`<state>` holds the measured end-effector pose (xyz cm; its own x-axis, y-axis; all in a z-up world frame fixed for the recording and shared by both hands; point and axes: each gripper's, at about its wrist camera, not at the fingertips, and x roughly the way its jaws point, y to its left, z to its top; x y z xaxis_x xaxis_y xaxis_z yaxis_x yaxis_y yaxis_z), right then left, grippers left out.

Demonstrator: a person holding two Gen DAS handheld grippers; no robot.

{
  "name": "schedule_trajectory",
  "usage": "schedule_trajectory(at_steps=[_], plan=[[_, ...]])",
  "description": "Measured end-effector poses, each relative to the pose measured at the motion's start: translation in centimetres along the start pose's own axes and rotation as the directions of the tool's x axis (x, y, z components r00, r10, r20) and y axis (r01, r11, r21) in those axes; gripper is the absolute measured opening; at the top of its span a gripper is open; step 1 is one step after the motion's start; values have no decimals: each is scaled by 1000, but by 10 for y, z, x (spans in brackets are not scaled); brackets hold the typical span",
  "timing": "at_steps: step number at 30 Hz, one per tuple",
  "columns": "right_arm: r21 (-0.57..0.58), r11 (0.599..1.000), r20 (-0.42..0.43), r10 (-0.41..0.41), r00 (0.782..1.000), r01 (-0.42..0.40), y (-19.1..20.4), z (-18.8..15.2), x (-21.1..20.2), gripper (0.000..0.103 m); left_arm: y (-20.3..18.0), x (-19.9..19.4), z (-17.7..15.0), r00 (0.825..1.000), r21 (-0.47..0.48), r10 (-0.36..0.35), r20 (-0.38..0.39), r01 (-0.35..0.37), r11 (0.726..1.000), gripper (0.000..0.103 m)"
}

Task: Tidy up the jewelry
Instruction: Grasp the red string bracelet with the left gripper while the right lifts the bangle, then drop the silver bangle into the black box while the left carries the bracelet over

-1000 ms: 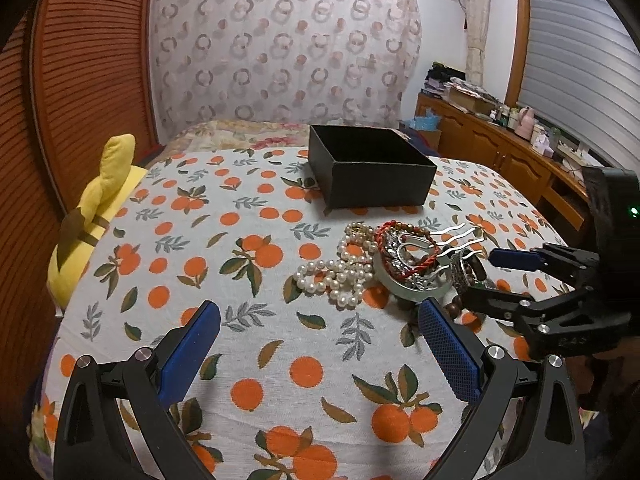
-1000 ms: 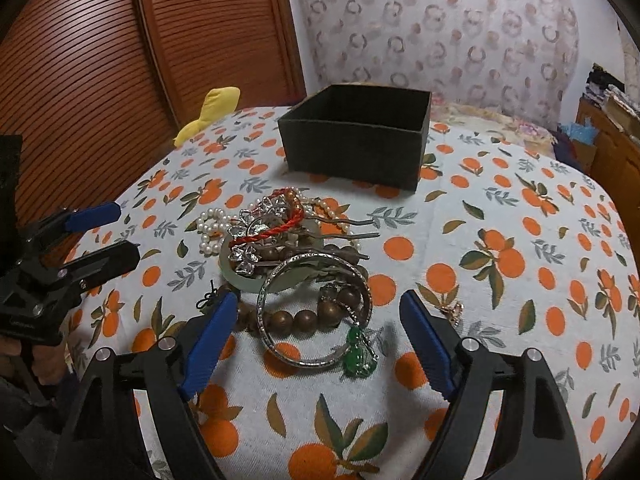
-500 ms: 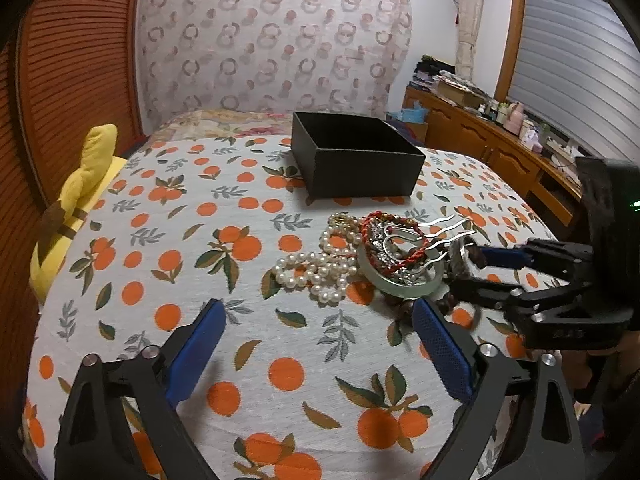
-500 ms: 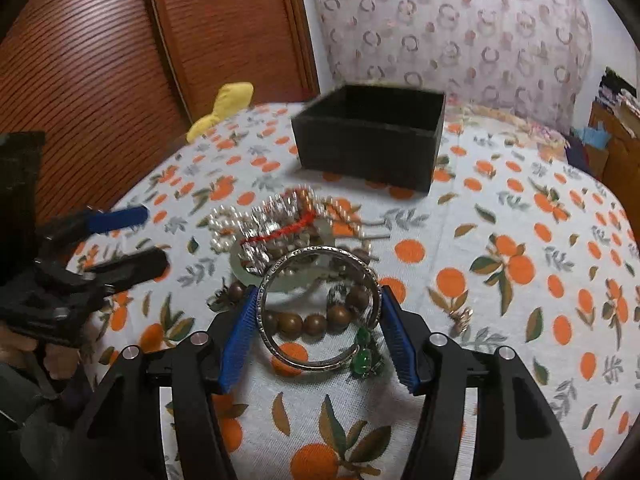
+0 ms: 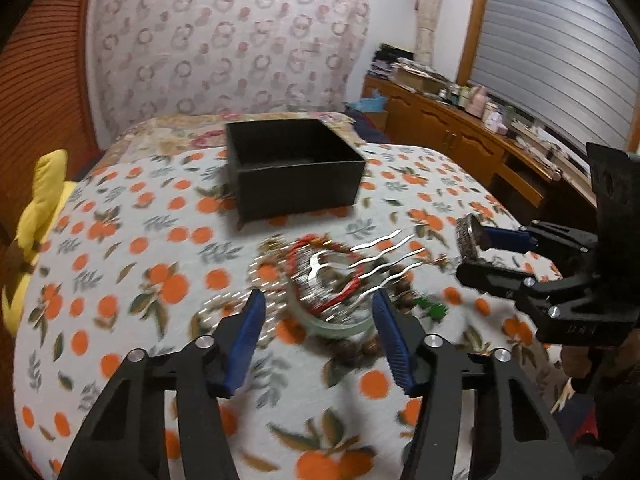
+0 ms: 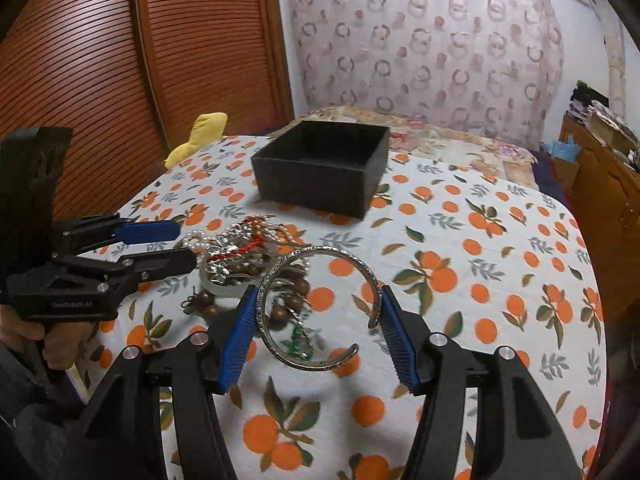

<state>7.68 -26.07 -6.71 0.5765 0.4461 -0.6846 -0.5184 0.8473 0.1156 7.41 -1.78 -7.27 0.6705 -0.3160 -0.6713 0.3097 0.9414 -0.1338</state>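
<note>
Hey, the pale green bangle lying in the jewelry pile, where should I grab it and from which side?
Probably by the near arc of the green bangle, coming from above on the camera side. That rim looks bare, while the hair comb, red cord and a sparkly piece lie across its far part. One pad inside the ring, one outside, suits its flat pose.

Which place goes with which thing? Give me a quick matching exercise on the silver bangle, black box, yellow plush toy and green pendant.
Things:
1. silver bangle
2. black box
3. yellow plush toy
4. green pendant

Places:
A. lying on the cloth, seen through the bangle's ring
B. open-topped, beyond the jewelry pile
C. clamped between the pads of the right gripper
D. at the cloth's far left edge

Pairs: 1-C, 2-B, 3-D, 4-A.
</note>
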Motion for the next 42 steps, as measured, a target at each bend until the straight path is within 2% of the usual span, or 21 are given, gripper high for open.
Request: schedule_trajectory(at_steps=[7, 13, 15, 16, 17, 20, 27, 35, 42], plan=[[14, 1000, -8, -9, 1000, 9, -6, -6, 0, 62, -17, 26, 14, 999, 53, -25, -42, 27, 998, 28], [13, 1000, -8, -7, 1000, 7, -6, -7, 0, 62, -22, 39, 18, 997, 94, 17, -73, -10, 995, 20], [12, 1000, -7, -5, 1000, 5, -6, -8, 0, 62, -21, 42, 18, 996, 107, 29, -83, -20, 994, 14], [11, 1000, -8, -4, 1000, 4, -4, -8, 0, 62, -20, 43, 18, 996, 111, 30, -89, -20, 994, 6], [11, 1000, -9, -3, 1000, 3, -4, -8, 0, 62, -18, 44, 18, 995, 111, 29, -93, -19, 994, 2], [11, 1000, -9, -3, 1000, 3, -4, -9, 0, 62, -11, 37, 18, 997, 94, 10, -76, -3, 996, 2], [7, 1000, -9, 0, 1000, 0, -1, -9, 2, 62, 13, -2, 38, 998, 15, -49, 29, 49, 999, 2], [-1, 1000, -9, 12, 1000, -12, 6, -6, 4, 62, 22, -31, 57, 994, 4, -48, 101, 48, 999, 2], [-24, 1000, 15, 5, 1000, -5, 5, 11, 3, 62, 30, -28, 65, 994, -5, -10, 109, 10, 1000, 2]])
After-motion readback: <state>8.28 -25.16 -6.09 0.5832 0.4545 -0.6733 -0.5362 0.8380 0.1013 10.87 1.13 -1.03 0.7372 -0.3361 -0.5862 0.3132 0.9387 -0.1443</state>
